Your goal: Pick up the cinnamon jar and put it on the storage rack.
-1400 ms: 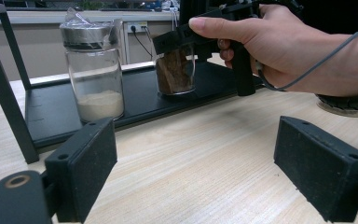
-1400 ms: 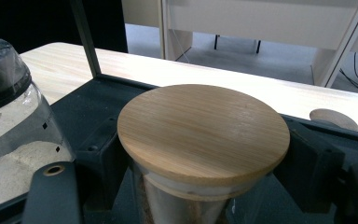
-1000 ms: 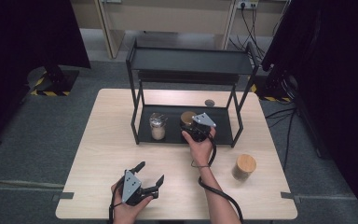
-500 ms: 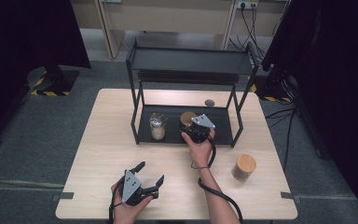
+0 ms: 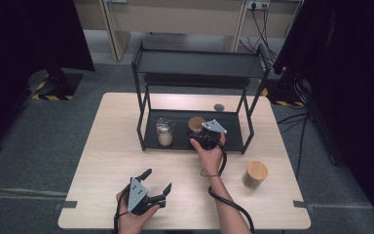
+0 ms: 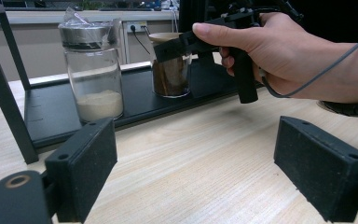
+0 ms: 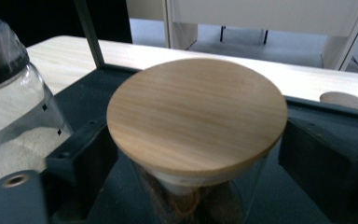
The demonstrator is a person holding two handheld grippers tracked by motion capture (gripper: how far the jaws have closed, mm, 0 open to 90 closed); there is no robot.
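While the right gripper (image 5: 200, 140) sits spread around it, the glass jar (image 7: 193, 140) with a round wooden lid and brown contents stands on the black rack's bottom shelf (image 5: 151, 141), at three o'clock from a jar of pale powder (image 5: 164, 132). At six o'clock the left gripper (image 5: 157, 181) rests spread on the pale wooden table (image 5: 107, 151), grey carpet around.

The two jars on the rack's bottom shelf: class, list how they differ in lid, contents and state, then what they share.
The left jar has a metal lid; the right jar has a flat wooden one. The left jar holds pale powder in its lower part; the right jar holds something dark brown. The left jar stands free; the right tongs straddle the right jar, jaws open. Both are clear glass, upright, on the shelf.
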